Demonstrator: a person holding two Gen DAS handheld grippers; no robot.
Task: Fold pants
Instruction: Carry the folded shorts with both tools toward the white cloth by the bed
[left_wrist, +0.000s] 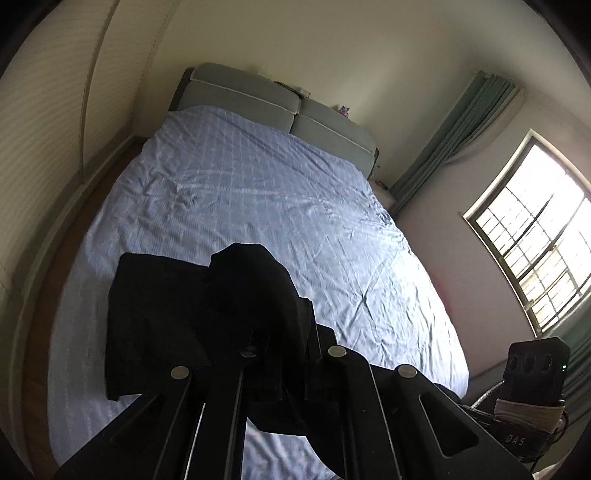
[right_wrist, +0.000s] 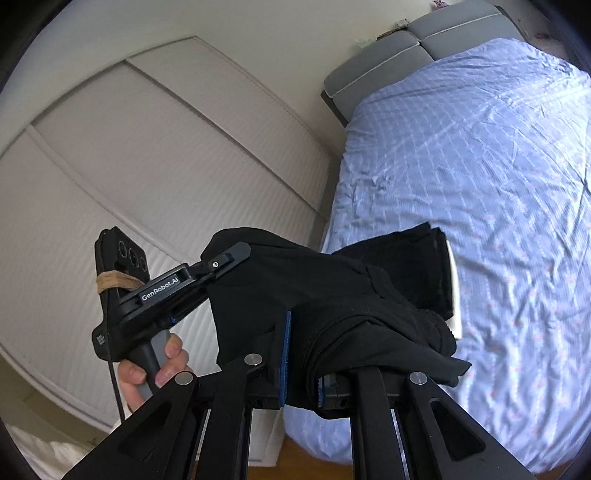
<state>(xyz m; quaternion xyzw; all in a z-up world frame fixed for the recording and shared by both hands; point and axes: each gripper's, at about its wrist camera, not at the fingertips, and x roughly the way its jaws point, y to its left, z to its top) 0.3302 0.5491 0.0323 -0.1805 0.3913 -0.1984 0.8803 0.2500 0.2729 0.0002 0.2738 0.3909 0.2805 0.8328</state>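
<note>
The left gripper (left_wrist: 284, 354) is clamped on a bunched edge of the black pants (left_wrist: 177, 310). The right gripper (right_wrist: 301, 354) is clamped on another part of the same pants (right_wrist: 332, 288), with fabric draped over its fingers. The pants hang raised between both grippers, above the near edge of the bed (left_wrist: 258, 192) with its blue checked sheet.
</note>
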